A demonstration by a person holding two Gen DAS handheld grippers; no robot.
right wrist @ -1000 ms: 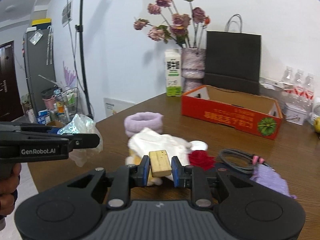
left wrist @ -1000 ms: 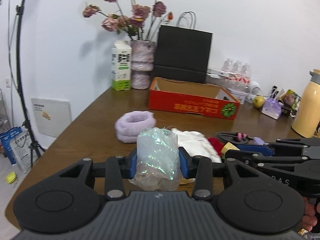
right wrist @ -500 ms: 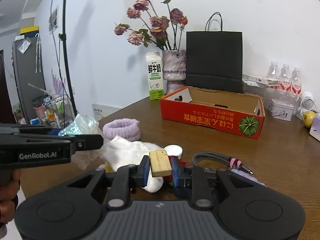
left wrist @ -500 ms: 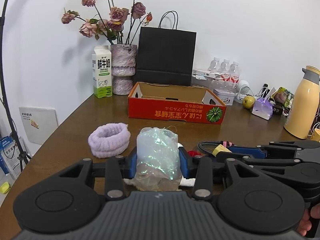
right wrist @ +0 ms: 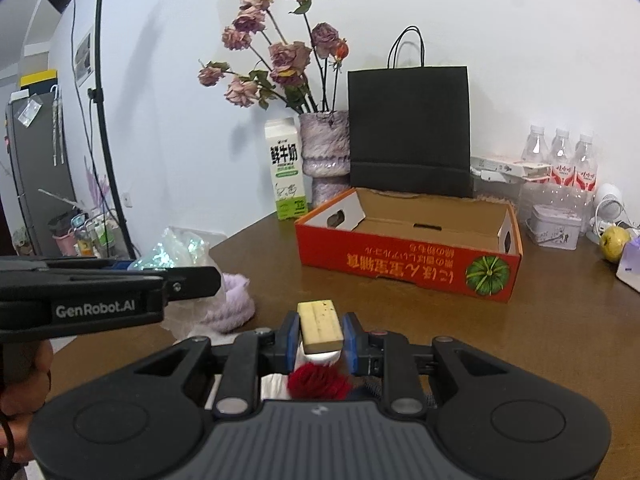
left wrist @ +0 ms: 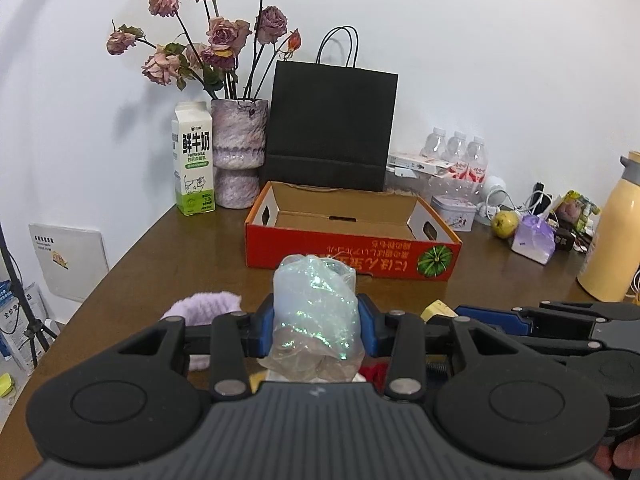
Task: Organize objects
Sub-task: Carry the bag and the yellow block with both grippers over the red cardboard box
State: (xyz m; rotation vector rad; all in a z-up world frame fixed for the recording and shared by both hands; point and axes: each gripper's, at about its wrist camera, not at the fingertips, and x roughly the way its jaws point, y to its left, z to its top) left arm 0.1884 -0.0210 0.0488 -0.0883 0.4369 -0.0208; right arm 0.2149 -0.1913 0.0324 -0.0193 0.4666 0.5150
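Left wrist view, reading from the left edge across: a milk carton (left wrist: 193, 160) stands at the back corner of the brown table (left wrist: 168, 256), touching a purple vase (left wrist: 239, 152) of dried roses (left wrist: 208, 40). Nearer the camera a fuzzy lilac band (left wrist: 204, 306) lies on the wood. In the middle the left gripper (left wrist: 316, 322) is clamped on a crumpled iridescent plastic bag (left wrist: 314, 312), its blue pads pressed into both sides, the bag lifted clear of the table. Behind it sits an open red cardboard box (left wrist: 352, 250), nothing visible on its floor, with a black paper bag (left wrist: 334, 124) upright against the wall behind. Further right are water bottles (left wrist: 458, 156), a small tin (left wrist: 456, 212), a yellow-green fruit (left wrist: 505, 222) and a cream thermos (left wrist: 612, 228).

Right wrist view, same order: the left gripper's side arm crosses the left edge, a hand (right wrist: 24, 392) beneath it, the plastic bag showing just past it with the lilac band below. At centre the right gripper (right wrist: 320, 330) is closed narrowly on a pale wooden block (right wrist: 320, 326), held above the table. Under it lie something white and a red fuzzy item (right wrist: 318, 384), both partly hidden. The red box is ahead and to the right, well apart from the block.
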